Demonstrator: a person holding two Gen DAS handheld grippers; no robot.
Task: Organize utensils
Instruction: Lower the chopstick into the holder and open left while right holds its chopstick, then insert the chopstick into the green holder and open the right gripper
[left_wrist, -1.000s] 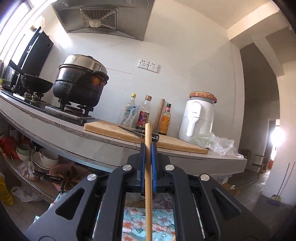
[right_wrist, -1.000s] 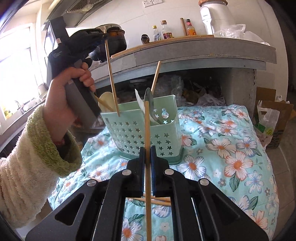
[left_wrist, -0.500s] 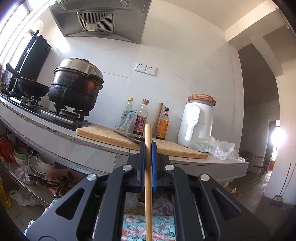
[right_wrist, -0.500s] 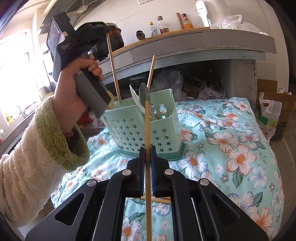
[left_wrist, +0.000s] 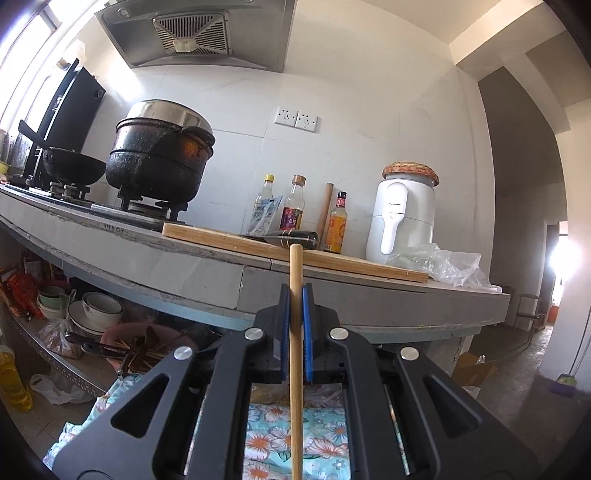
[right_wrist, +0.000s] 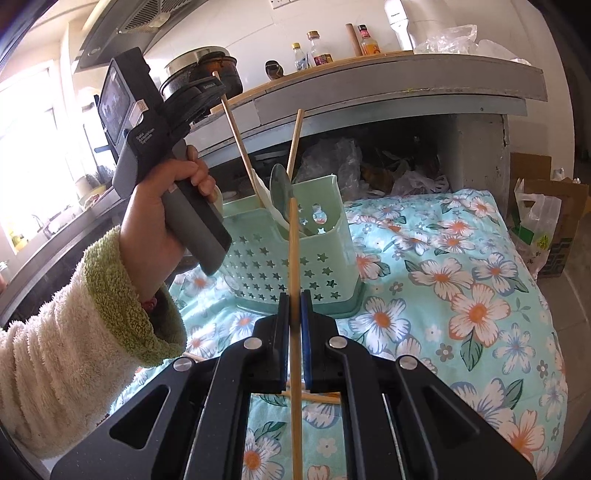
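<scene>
Left gripper (left_wrist: 296, 295): jaws closed tight on a wooden chopstick (left_wrist: 295, 332), which stands upright between the blue pads and rises just above them; in the right wrist view the same gripper (right_wrist: 207, 90) sits in a hand (right_wrist: 162, 206) with a fleecy cream and green sleeve (right_wrist: 74, 332), up and to the left of the holder, and its chopstick (right_wrist: 240, 140) slants down toward the holder's rear. Right gripper (right_wrist: 294, 306): jaws closed tight on a second chopstick (right_wrist: 294, 258), upright between the pads, its tip in line with the front of the holder. Utensil holder (right_wrist: 295, 266): pale green plastic with star cut-outs, standing on a floral cloth (right_wrist: 461, 302); contents include a metal spoon (right_wrist: 280, 184), a white utensil beside it and one more chopstick (right_wrist: 295, 140) leaning out of the top. Loose chopsticks (right_wrist: 317, 398): lying flat on the cloth under the right gripper. Background, left wrist view: grey counter (left_wrist: 221, 266) carrying a wooden cutting board (left_wrist: 229, 240) with a knife (left_wrist: 291, 236) on it, three bottles (left_wrist: 293, 208), a rolling pin, a white appliance (left_wrist: 402, 218) topped by a woven mat, a plastic bag (left_wrist: 443, 264), a blackened pot (left_wrist: 159, 162) and a wok (left_wrist: 72, 168) on the hob, range hood (left_wrist: 199, 33) above. Shelf under the counter: bowls (left_wrist: 101, 306) and bags.
</scene>
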